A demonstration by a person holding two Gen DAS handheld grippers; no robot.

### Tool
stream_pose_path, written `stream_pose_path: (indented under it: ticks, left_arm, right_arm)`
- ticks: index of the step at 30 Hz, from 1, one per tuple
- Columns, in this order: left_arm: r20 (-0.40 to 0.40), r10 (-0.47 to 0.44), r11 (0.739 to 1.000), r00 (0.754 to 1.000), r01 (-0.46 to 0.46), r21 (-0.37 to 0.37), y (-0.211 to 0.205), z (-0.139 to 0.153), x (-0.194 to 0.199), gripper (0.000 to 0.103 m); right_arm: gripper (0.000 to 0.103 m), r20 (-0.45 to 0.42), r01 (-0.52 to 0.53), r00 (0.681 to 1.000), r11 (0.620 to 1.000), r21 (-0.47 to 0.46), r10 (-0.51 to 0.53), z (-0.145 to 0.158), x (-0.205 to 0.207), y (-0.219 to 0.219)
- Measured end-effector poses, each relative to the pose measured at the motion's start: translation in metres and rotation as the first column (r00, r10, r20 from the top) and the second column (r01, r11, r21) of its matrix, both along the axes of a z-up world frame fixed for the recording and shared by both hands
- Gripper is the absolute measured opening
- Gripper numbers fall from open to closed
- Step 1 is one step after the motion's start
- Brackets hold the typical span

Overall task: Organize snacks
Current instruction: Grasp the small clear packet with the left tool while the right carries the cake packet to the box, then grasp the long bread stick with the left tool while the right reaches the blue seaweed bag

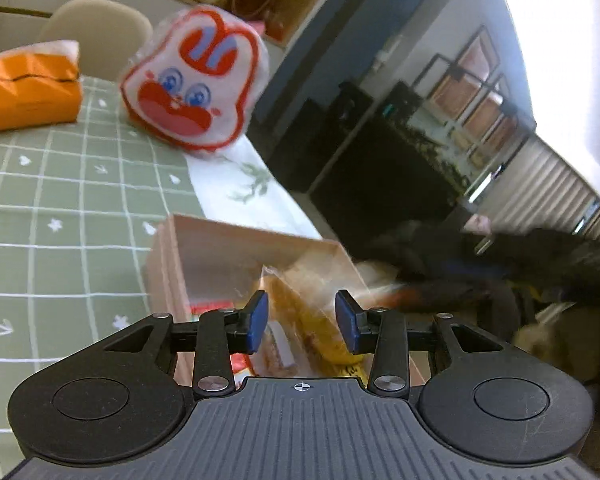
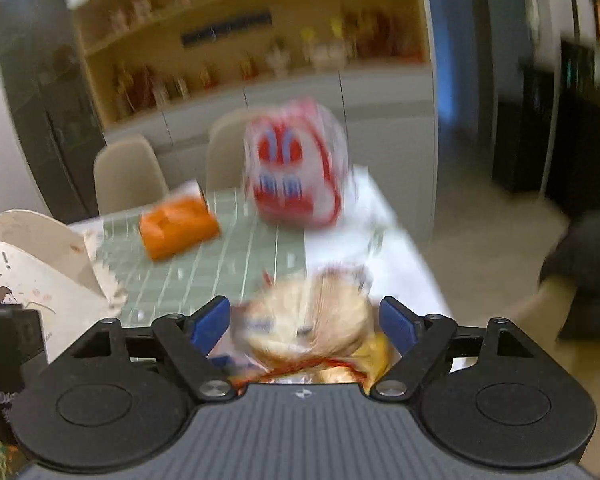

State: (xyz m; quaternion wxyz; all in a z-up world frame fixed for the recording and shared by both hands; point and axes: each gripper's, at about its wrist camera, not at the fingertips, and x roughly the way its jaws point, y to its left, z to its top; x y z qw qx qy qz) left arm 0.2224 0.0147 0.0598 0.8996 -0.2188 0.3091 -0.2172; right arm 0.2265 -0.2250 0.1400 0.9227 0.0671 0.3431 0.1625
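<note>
In the left wrist view my left gripper (image 1: 302, 322) is open above a wooden box (image 1: 204, 256) that stands at the table's right edge. The box holds several snack packets, among them a clear bag of bread (image 1: 300, 280) and a yellow packet (image 1: 332, 344). In the blurred right wrist view my right gripper (image 2: 305, 322) is open, with a bag of round bread (image 2: 312, 320) between its fingers; whether the pads touch it I cannot tell. A rabbit-face snack bag (image 1: 196, 80) stands on the table, and it also shows in the right wrist view (image 2: 296, 168).
An orange tissue pack (image 1: 28, 92) lies on the green checked tablecloth (image 1: 60, 200); it shows in the right wrist view (image 2: 178, 226) too. Beige chairs (image 2: 128, 176) stand behind the table. A white paper bag (image 2: 28, 280) is at the left. Dark furniture (image 1: 380, 152) stands right of the table.
</note>
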Motion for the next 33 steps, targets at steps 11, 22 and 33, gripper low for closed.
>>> stream_pose_path:
  ticks: [11, 22, 33]
  left_arm:
    - [-0.015, 0.296, 0.949, 0.955, -0.292, 0.121, 0.106, 0.000, -0.143, 0.042]
    - [-0.108, 0.531, 0.847, 0.841, -0.523, 0.093, 0.178, -0.035, -0.224, 0.042]
    - [-0.042, 0.474, 0.859, 0.880, -0.451, 0.240, 0.134, -0.052, -0.183, 0.046]
  right_arm:
    - [0.083, 0.041, 0.027, 0.999, 0.992, -0.127, -0.021, -0.048, -0.089, 0.003]
    - [0.083, 0.081, -0.129, 0.986, 0.976, -0.178, 0.145, -0.131, -0.188, 0.074]
    - [0.087, 0.111, -0.121, 0.984, 0.983, -0.140, 0.137, -0.141, -0.208, 0.071]
